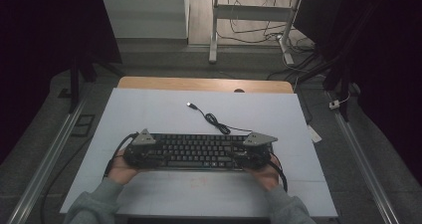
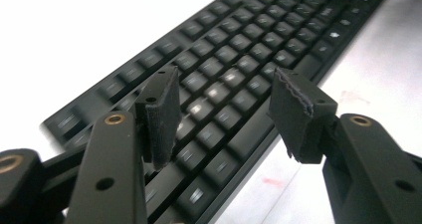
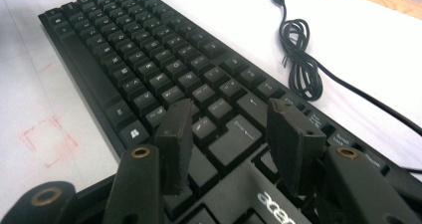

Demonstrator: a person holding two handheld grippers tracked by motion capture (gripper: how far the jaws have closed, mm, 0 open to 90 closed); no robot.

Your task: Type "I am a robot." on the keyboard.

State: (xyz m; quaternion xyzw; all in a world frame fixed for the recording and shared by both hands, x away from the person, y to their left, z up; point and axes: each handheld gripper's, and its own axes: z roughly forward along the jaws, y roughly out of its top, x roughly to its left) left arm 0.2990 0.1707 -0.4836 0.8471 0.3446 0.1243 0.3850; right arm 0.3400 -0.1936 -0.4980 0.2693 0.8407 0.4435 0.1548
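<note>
A black keyboard (image 1: 194,152) lies across the near half of the white table top (image 1: 149,109). Its cable (image 1: 214,119) runs off to the far side in a small coil and ends in a loose USB plug (image 1: 190,105). My left gripper (image 1: 148,153) is at the keyboard's left end. In the left gripper view it (image 2: 229,89) stands open just above the blurred keys (image 2: 234,59), the pads apart from them. My right gripper (image 1: 245,157) is at the right end, open (image 3: 231,114) over the keys (image 3: 149,59) near the brand lettering, beside the coiled cable (image 3: 301,59).
A faint red square mark (image 3: 47,142) is drawn on the white sheet in front of the keyboard. A wooden table edge (image 1: 204,83) runs along the far side. Beyond it stand desk legs (image 1: 214,30) and floor cables. Metal rails (image 1: 45,164) flank the table.
</note>
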